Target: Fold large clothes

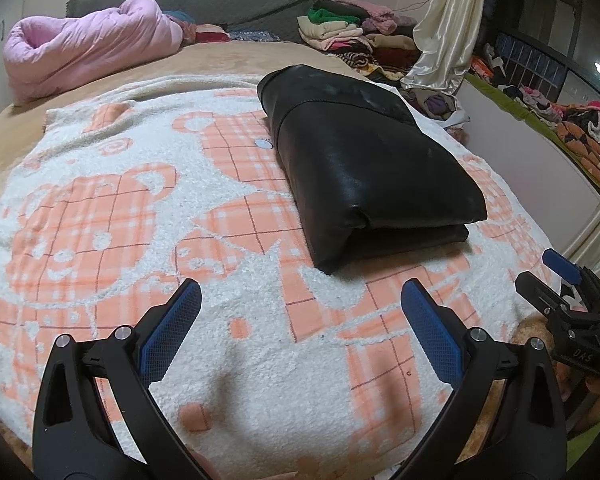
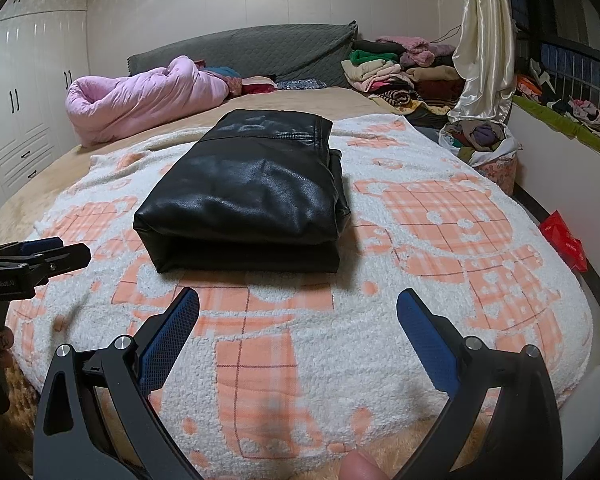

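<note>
A black leather garment (image 1: 364, 160) lies folded into a thick rectangle on a white and orange bear-pattern blanket (image 1: 148, 208); it also shows in the right wrist view (image 2: 248, 196). My left gripper (image 1: 300, 296) is open and empty, hovering over the blanket short of the garment's near edge. My right gripper (image 2: 298, 304) is open and empty, just short of the garment's near folded edge. The right gripper shows at the right edge of the left wrist view (image 1: 568, 284); the left gripper shows at the left edge of the right wrist view (image 2: 40, 252).
A pink quilt (image 2: 140, 96) is bunched at the bed's far left by a grey headboard (image 2: 252, 48). Piles of clothes (image 2: 400, 76) sit at the far right, beside a cream curtain (image 2: 484, 40) and a basket of clothes (image 2: 484, 148). White wardrobes (image 2: 24, 72) stand left.
</note>
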